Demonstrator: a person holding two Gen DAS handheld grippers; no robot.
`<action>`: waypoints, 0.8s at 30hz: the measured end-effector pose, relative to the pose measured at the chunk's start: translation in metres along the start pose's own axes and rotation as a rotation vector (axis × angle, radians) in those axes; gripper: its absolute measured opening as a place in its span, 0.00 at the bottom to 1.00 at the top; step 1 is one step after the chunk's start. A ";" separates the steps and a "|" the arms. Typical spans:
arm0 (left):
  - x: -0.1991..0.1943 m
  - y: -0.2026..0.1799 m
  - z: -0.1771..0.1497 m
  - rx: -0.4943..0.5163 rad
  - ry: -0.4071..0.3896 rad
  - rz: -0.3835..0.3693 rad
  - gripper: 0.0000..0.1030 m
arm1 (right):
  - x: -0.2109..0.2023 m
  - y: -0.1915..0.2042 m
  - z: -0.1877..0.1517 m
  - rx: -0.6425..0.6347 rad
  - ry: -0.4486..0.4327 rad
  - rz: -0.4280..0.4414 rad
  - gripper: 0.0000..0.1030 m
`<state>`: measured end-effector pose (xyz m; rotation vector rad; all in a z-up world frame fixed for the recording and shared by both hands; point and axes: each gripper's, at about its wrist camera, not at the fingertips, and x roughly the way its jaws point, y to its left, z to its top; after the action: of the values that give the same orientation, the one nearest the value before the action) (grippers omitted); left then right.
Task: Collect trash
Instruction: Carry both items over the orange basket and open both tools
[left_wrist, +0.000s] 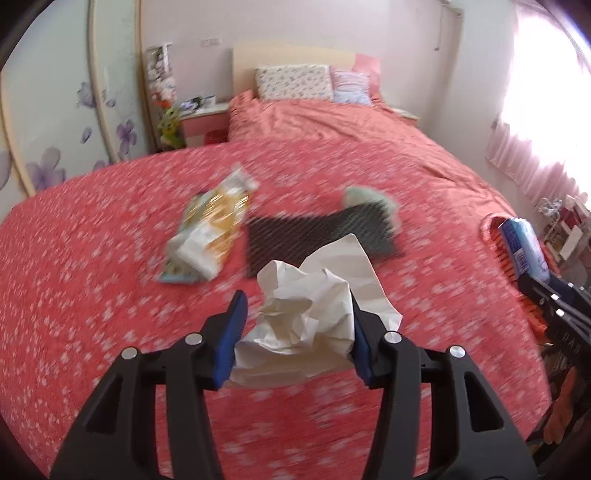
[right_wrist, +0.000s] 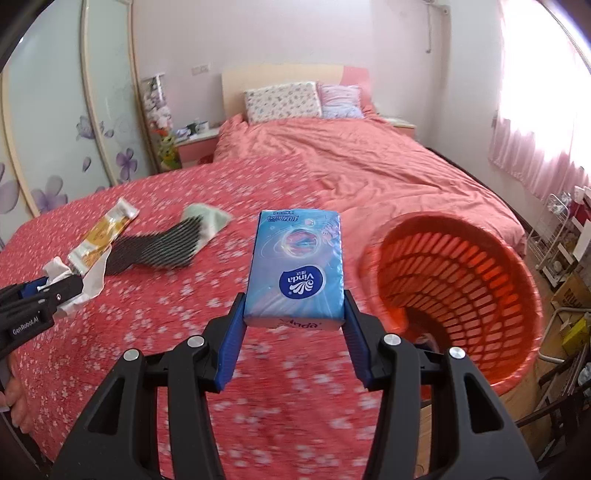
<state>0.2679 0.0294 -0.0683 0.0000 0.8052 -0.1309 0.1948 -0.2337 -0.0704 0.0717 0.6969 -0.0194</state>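
crumpled white paper (left_wrist: 303, 314) sits clamped between the blue pads of the left gripper (left_wrist: 297, 314), lifted clear of the bed (left_wrist: 110, 314) with its coral, white-flowered cover. the right gripper (right_wrist: 293, 314) is clenched on a blue tissue pack (right_wrist: 295, 266), which stands upright between its pads above the same cover. just right of that pack an orange slatted basket (right_wrist: 461, 288) lies tipped at the bed's edge, its mouth facing the camera. farther up the bed, well apart from both grippers, a yellow and white snack wrapper (left_wrist: 210, 229) lies touching a dark patterned sock (left_wrist: 317, 232) with a pale green toe. pillows (right_wrist: 282, 99) rest against the headboard at the far end. in the right wrist view the left gripper shows at the left edge with the white paper bunched in its jaws, near the wrapper's end.
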 end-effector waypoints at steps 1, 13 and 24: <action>-0.001 -0.009 0.005 0.005 -0.008 -0.014 0.49 | -0.002 -0.008 0.002 0.013 -0.005 -0.004 0.49; -0.001 -0.171 0.046 0.165 -0.076 -0.291 0.49 | -0.027 -0.117 0.014 0.172 -0.064 -0.097 0.49; 0.053 -0.279 0.046 0.266 -0.005 -0.401 0.50 | -0.011 -0.177 0.008 0.290 -0.069 -0.135 0.49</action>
<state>0.3049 -0.2556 -0.0608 0.0897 0.7699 -0.6163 0.1839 -0.4113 -0.0672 0.3008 0.6252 -0.2512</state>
